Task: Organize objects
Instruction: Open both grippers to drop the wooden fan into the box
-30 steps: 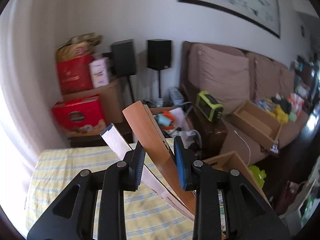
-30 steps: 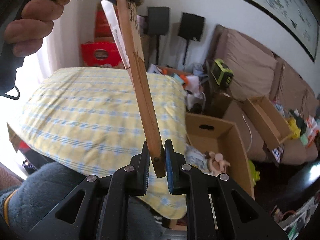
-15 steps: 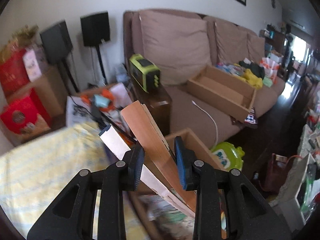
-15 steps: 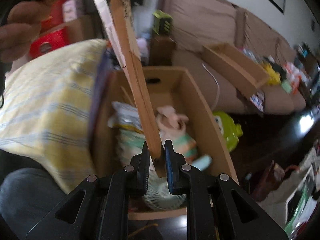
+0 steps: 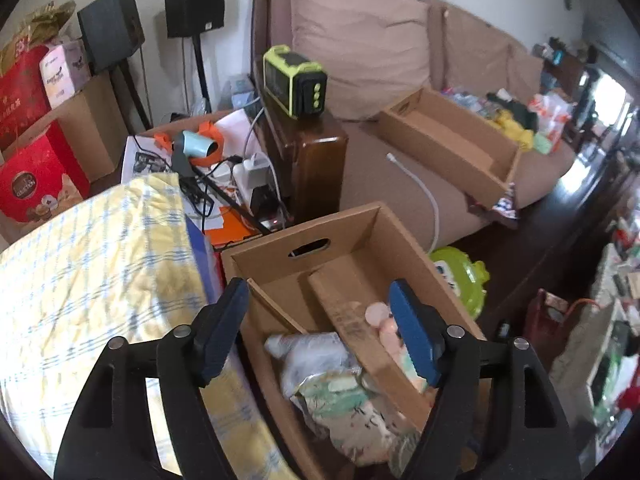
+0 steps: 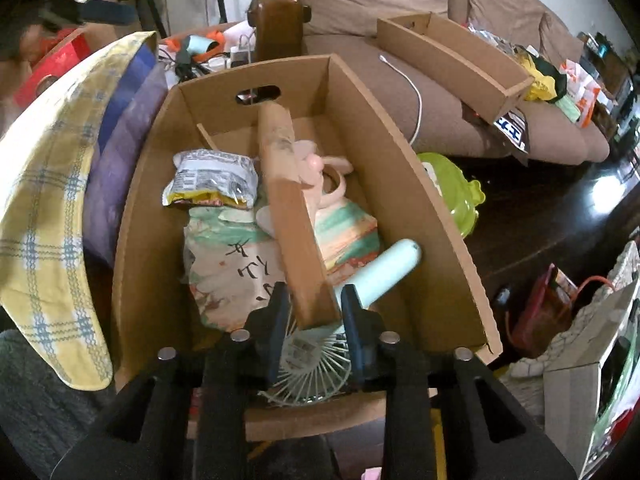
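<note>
A long flat cardboard piece lies slanted in the open cardboard box, resting on a snack bag, a printed bag and a pink toy. Its near end sits between the fingers of my right gripper, whose jaws are opening, with the pads just off it. A mint hand fan lies beneath. My left gripper hangs over the same box, its jaws opening wide with nothing between them; the cardboard piece lies below.
A yellow checked cushion presses against the box's left side. Beyond stand a brown sofa with a second cardboard tray, a wooden armrest with a green device and a cluttered side table. A green toy lies on the dark floor.
Both grippers came down from above the yellow cushion to the box, carrying the cardboard piece. The left gripper let go and spread wide; the right jaws parted, leaving the piece in the box.
</note>
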The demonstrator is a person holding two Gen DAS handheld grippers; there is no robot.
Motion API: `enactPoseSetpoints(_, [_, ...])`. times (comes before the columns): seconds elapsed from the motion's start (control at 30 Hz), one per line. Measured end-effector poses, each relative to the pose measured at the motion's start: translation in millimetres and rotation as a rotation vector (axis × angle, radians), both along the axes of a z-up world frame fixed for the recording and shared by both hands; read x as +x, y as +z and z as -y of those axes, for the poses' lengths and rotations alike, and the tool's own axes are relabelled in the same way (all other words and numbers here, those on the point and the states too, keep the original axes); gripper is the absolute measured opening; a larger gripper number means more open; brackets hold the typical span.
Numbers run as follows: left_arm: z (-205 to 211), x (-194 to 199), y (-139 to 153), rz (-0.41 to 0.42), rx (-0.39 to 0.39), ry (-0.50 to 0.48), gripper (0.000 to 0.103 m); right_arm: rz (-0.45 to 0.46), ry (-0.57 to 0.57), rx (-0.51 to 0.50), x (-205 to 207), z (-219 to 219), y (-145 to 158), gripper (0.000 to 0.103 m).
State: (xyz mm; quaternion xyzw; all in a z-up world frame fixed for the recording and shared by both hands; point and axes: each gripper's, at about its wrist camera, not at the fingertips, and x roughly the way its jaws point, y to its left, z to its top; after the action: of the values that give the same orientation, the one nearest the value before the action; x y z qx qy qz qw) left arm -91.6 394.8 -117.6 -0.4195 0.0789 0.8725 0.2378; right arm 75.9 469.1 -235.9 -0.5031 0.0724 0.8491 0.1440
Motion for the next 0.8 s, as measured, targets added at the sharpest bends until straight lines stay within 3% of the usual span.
enactPoseSetpoints(0.17, [34, 29, 27, -0.002, 0.018, 0.006, 0.076, -0.040, -0.033, -0.106, -2, -11, 7, 0.027])
enactPoseSetpoints(0.3, [64, 53, 54, 0.001, 0.033, 0.023, 0.076, -0.119, -0.091, -0.197, 11, -21, 42, 0.027])
enactPoseSetpoints(0.4, [76, 76, 70, -0.010, -0.008, -0.009, 0.076, -0.157, -0.088, -0.172, 20, -15, 75, 0.032])
enactPoseSetpoints(0.43, [79, 83, 74, -0.017, -0.022, -0.017, 0.076, -0.160, -0.077, -0.128, 29, -6, 98, 0.034])
enactPoseSetpoints(0.7, [103, 138, 92, -0.008, -0.049, -0.072, 0.076, -0.181, -0.096, -0.040, 68, 18, 154, 0.057])
enactPoseSetpoints(0.8, [111, 159, 97, -0.008, -0.049, -0.098, 0.076, -0.204, -0.104, -0.016, 87, 29, 175, 0.059])
